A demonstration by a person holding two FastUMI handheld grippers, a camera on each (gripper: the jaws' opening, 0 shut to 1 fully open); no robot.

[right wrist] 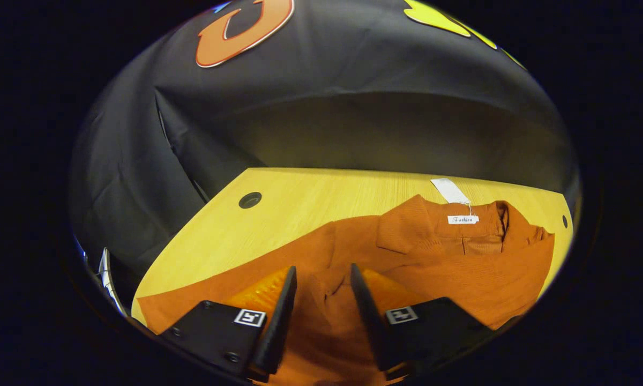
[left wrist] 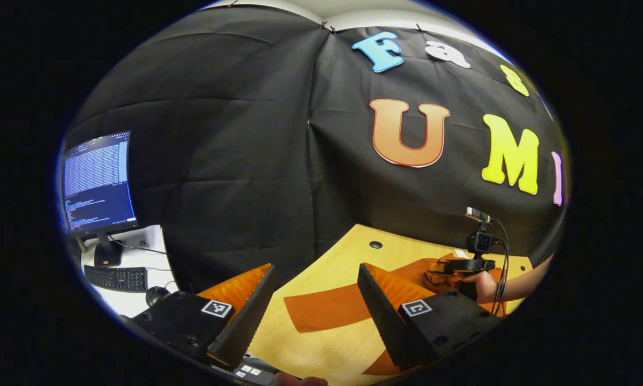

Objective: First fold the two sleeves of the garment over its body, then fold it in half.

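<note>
An orange knit garment (right wrist: 461,257) lies flat on the wooden table (right wrist: 311,198), collar and white tag at the far right. One sleeve (left wrist: 321,311) stretches out across the wood. My right gripper (right wrist: 324,289) is down on the garment near where that sleeve meets the body. Its jaws stand partly apart, with wrinkled fabric rising between them. In the left gripper view that right gripper (left wrist: 463,265) shows farther off, held by a hand on the garment. My left gripper (left wrist: 316,300) hovers above the sleeve, wide open, holding nothing.
A side desk on the left holds a monitor (left wrist: 96,182), a keyboard (left wrist: 117,279) and a mouse (left wrist: 155,294). The black cloth wall stands close behind the table. A round cable hole (right wrist: 249,200) sits in the tabletop near the back left corner.
</note>
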